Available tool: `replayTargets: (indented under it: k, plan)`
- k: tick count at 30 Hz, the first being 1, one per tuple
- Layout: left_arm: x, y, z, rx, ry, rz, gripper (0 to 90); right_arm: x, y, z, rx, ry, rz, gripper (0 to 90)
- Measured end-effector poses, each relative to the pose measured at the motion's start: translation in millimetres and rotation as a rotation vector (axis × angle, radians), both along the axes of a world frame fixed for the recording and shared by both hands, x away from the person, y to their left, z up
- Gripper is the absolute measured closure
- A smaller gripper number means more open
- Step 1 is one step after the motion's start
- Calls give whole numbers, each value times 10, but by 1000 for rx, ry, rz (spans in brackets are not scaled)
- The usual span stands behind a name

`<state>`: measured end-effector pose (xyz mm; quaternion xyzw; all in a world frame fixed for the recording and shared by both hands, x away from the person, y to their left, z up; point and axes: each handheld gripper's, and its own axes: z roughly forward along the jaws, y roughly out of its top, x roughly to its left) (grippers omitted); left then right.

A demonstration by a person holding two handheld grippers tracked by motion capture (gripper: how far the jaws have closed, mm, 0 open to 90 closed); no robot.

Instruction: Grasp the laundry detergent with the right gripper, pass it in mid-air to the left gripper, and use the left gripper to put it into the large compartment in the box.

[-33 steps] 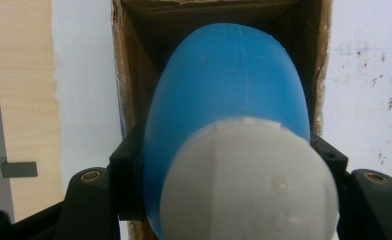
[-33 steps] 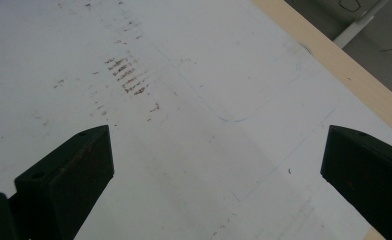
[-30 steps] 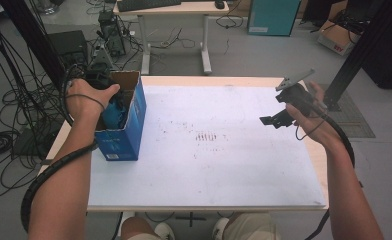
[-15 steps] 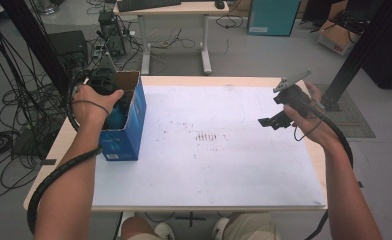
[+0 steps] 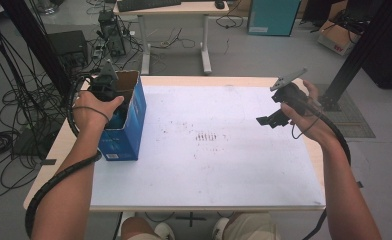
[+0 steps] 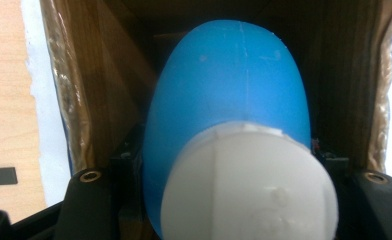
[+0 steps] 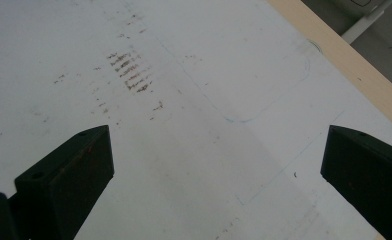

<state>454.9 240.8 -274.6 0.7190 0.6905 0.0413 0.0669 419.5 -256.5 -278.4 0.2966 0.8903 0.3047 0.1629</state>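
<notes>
Bottle gripped inside the box

The left gripper [image 6: 234,200] is clamping a blue bottle [image 6: 224,90] within the blue box [image 5: 129,125]; the right gripper [image 7: 214,175] is hovering wide open over the table [image 5: 234,165].

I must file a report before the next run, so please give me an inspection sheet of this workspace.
Surface: white sheet on wooden table, with dark scuff marks.
Job's things: blue bottle with white cap inside open blue cardboard box at the table's left edge.
Clutter: nothing seen.
Grippers: left gripper in the box, shut on the bottle; right gripper open and empty above the table's right side.
Cables: one trails from each gripper; bundles on the floor at left.
Surroundings: desk, teal cabinet, cardboard carton.
</notes>
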Motion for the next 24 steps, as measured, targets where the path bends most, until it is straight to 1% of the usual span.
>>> replayTargets:
  k: [5, 9, 12, 16, 17, 18, 19, 20, 21, 24]
  plan:
    - [-8, -2, -2, 0, 2, -6, 367, 16, 32, 7, -13, 3, 0, 2]
    - [-7, -15, -5, 6, 1, -11, 367, 19, 67, 13, -12, -2, 7, 2]
    - [-3, -14, -5, 6, 4, -13, 367, 34, 64, 15, -18, -7, 19, 2]
    - [6, -14, -6, 5, 6, -11, 366, 23, 53, 39, -14, -9, 5, 2]
    - [9, -17, -6, 6, 6, -10, 366, 23, 48, 42, -17, -9, 5, 2]
    - [11, -18, -7, 6, 7, -9, 366, 32, 37, 42, -20, -16, 17, 2]
    - [15, -20, -7, 7, 8, -9, 366, 25, 35, 45, -21, -12, 6, 2]
    - [19, -21, -7, 8, 10, -10, 366, 29, 29, 48, -22, -13, 9, 2]
    - [21, -21, -6, 9, 11, -11, 365, 25, 25, 48, -18, -12, 0, 2]
    - [26, -19, -6, 7, 15, -7, 365, 37, 8, 49, -23, -16, 4, 2]
